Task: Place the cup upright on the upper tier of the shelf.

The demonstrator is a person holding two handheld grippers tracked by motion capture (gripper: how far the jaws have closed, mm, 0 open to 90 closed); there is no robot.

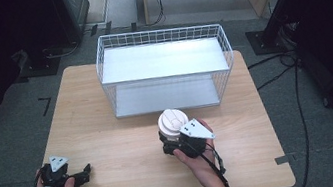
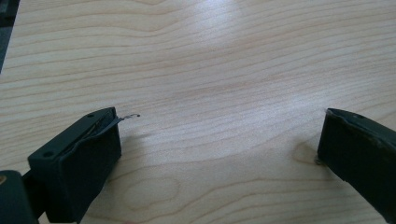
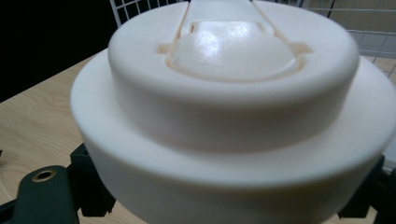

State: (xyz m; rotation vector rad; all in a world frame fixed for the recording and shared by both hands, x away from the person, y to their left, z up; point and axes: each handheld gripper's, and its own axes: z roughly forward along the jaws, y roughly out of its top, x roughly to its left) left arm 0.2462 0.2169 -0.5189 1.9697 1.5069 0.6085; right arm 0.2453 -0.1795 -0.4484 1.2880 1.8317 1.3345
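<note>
nearest to us in the right gripper view is the cream lidded container (image 3: 231, 116), its stepped round top so close that we take it to sit right between the jaws; in the high view the same container (image 1: 173, 123) stands on the bench (image 1: 122, 146) at about five o'clock from the centre, with the right tool (image 1: 171, 142) clamped onto its lower body from the person's side. we judge the grip is low and from the side so the flip-style top stays free and the container can be lifted upright, most likely toward the white wire basket shelf (image 1: 165, 68) that waits at twelve o'clock, its open front facing the person so things can go in without reaching over the rim. the left tool (image 1: 82, 175) rests at eight o'clock near the bench edge, well apart from the container, and in its own view its jaws stand wide over bare wood with nothing between them; we read that as parked out of the way. we can read no brand, label or writing: the lid shows just a moulded recess with a raised tab, and the basket is plain.
</note>
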